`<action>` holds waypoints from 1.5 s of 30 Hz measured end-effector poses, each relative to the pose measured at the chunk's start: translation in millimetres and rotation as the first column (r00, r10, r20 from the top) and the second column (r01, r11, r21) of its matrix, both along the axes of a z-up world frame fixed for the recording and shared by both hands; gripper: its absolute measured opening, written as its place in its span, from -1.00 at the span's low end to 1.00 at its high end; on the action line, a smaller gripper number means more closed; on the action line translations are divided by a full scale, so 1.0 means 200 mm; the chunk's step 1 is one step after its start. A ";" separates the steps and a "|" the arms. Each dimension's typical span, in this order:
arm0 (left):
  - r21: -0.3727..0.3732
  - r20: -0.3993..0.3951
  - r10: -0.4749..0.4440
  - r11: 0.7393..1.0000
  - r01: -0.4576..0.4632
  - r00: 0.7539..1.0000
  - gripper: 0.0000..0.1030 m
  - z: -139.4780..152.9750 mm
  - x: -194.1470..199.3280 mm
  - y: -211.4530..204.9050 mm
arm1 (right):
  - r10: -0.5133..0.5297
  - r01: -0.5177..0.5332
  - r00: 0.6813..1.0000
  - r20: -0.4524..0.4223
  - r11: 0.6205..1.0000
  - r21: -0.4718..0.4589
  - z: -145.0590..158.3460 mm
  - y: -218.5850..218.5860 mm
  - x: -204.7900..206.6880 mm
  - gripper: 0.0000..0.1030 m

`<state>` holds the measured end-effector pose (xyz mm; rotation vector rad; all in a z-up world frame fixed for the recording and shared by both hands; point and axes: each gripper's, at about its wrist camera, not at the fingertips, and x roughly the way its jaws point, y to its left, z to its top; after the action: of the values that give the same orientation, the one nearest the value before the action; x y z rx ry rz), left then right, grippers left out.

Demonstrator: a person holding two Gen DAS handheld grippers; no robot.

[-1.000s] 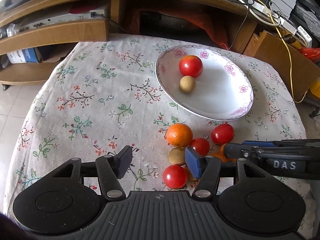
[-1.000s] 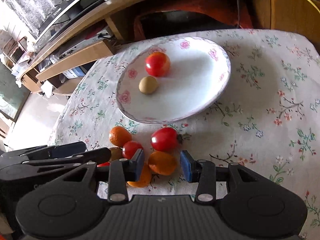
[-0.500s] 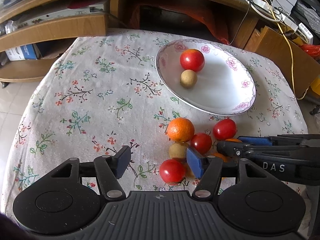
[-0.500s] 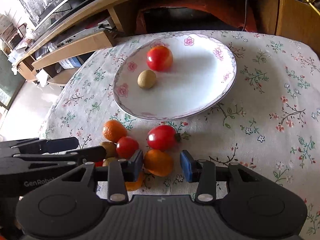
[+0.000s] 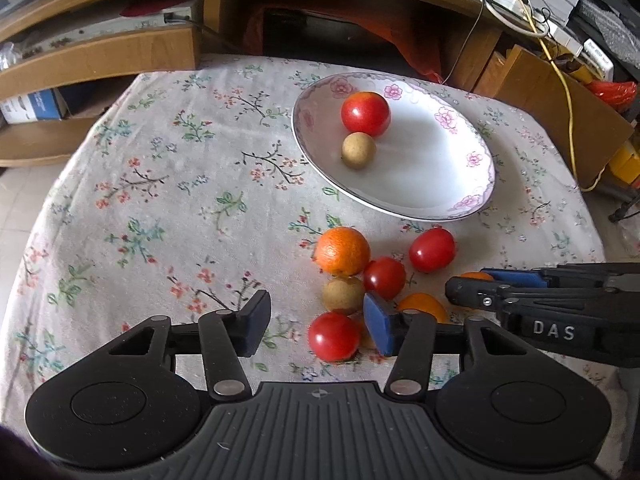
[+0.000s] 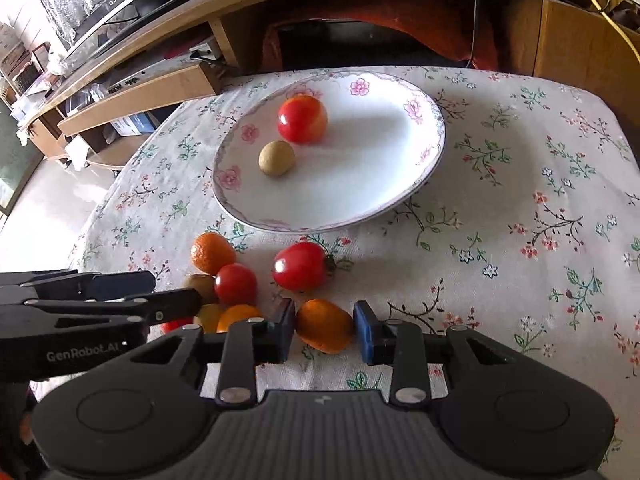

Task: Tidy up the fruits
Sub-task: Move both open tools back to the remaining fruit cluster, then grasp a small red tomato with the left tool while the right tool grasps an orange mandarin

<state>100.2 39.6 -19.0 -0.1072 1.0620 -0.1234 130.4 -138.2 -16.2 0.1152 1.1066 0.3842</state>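
Left wrist: bare tablecloth (image 5: pixel 168 216) leftward

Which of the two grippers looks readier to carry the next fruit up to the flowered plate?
The right gripper. Its jaws have just been closing around an orange fruit. The left gripper stands wider: a red tomato sits between its pads, nearer the right one, not gripped. The plate lies just beyond.

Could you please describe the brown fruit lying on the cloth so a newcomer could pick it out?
Start at the plate; below its near rim, loose fruit clusters on the cloth. The brown fruit sits directly under the orange, beside a tomato. It is the only dull tan fruit there.
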 end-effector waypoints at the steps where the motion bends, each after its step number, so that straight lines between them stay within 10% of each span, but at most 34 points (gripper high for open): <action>1: -0.011 -0.004 -0.001 1.000 0.000 1.000 0.16 0.00 0.00 0.00 | -0.001 0.001 1.000 -0.001 1.000 0.001 0.00 0.00 0.00 -0.38; 16: 0.008 -0.024 0.024 1.000 -0.024 0.999 0.13 -0.04 -0.03 -0.01 | -0.001 0.001 1.000 -0.010 1.000 0.021 0.00 -0.03 -0.01 -0.38; 23: 0.034 -0.017 -0.008 0.999 0.009 1.000 -0.29 -0.04 -0.04 -0.05 | -0.008 0.008 1.000 -0.012 1.000 0.026 0.00 -0.04 -0.01 -0.38; 45: 0.127 0.009 -0.071 0.989 0.070 0.997 -0.29 -0.06 -0.07 -0.15 | 0.010 -0.009 1.000 0.019 0.999 -0.047 0.01 -0.03 -0.05 -0.38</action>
<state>86.5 10.1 -31.5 0.0456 1.0581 -0.1204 119.6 -144.7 -14.0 0.0644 1.0970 0.3669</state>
